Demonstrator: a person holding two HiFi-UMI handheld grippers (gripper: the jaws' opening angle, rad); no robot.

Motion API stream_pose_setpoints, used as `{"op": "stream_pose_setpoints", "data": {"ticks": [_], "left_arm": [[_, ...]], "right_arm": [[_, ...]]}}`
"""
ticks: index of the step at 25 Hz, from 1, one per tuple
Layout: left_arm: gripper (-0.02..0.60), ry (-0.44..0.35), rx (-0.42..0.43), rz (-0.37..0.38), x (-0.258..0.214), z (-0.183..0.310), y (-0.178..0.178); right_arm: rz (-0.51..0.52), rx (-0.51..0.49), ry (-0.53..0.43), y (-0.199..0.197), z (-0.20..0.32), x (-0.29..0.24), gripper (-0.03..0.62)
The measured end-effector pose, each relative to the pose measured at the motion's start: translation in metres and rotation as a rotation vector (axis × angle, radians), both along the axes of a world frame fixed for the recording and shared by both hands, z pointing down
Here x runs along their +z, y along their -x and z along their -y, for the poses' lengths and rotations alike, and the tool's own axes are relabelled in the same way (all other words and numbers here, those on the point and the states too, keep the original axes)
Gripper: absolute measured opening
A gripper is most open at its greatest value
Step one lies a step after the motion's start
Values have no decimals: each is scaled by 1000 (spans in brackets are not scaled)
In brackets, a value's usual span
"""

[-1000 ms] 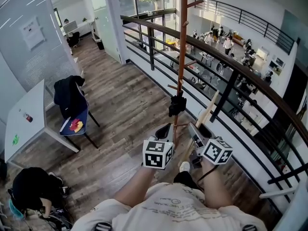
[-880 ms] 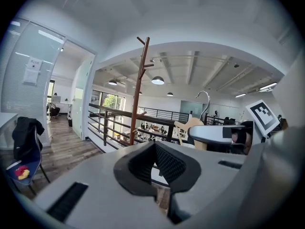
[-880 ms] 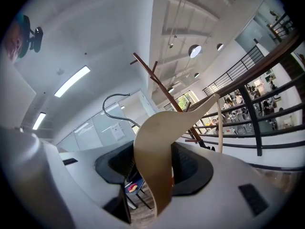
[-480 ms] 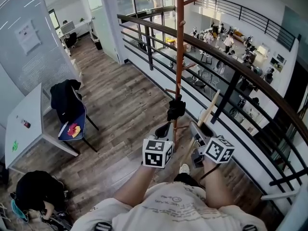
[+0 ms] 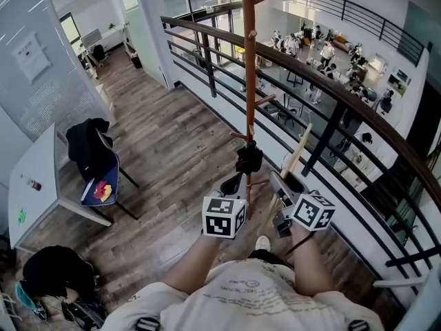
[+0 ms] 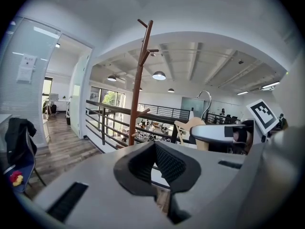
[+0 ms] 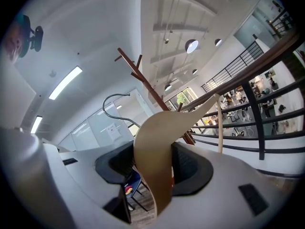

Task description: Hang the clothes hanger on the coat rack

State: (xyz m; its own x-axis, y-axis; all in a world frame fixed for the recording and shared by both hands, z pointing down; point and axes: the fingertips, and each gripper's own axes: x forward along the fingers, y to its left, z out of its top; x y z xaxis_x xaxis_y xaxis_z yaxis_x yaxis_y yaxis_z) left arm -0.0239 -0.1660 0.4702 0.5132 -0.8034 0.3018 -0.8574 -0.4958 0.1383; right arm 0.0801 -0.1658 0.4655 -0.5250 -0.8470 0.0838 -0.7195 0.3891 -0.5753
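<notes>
The person is walking toward the coat rack (image 5: 248, 81). Compared with one second ago, its brown pole is sitting a little more to the left in the head view. The black piece on the pole (image 5: 249, 158) is lying lower in the picture, nearer to the two grippers. The chair with a dark jacket (image 5: 95, 158) is also sliding toward the left edge. The grippers themselves are keeping the same place in front of the body, so it is the whole person that is coming closer, not only the hands. The right gripper (image 5: 286, 183) is holding the clothes hanger (image 7: 152, 151): its jaws are closed on the pale wooden arm, wide apart because the wood is broad. This grip is looking the same as before. The metal hook (image 7: 112, 101) is standing free above the jaws and is not touching the rack yet. The left gripper (image 5: 234, 183) is carrying nothing, and its jaws are standing together with an empty gap. It is pointing at the pole beside the railing (image 5: 331, 81). For the task this is meaning, in my judgement, that the approach is almost finished but the hanging is not yet begun. The pegs are sitting high on the pole, so the hook probably needs to be lifted and brought over one of them.
</notes>
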Motion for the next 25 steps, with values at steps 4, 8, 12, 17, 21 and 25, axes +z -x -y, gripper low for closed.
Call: {"op": "stream_pose_setpoints", "data": {"ticks": [4, 8, 12, 17, 21, 25], "left_arm": [[-3, 2, -18, -3, -5, 20, -11], [-3, 13, -48, 2, -16, 39, -28], [-3, 10, -87, 0, -18, 65, -38], [-3, 16, -143, 0, -16, 88, -44], [-3, 31, -187, 0, -11, 94, -48], [-3, 45, -228, 0, -6, 103, -46]], "right_arm": [[2, -32, 6, -8, 25, -6, 221], [5, -73, 24, -23, 46, -15, 221], [2, -122, 33, -28, 75, -13, 221], [7, -176, 39, -34, 108, -14, 221], [9, -217, 51, -38, 124, -10, 221], [4, -253, 64, -35, 138, -4, 221]]}}
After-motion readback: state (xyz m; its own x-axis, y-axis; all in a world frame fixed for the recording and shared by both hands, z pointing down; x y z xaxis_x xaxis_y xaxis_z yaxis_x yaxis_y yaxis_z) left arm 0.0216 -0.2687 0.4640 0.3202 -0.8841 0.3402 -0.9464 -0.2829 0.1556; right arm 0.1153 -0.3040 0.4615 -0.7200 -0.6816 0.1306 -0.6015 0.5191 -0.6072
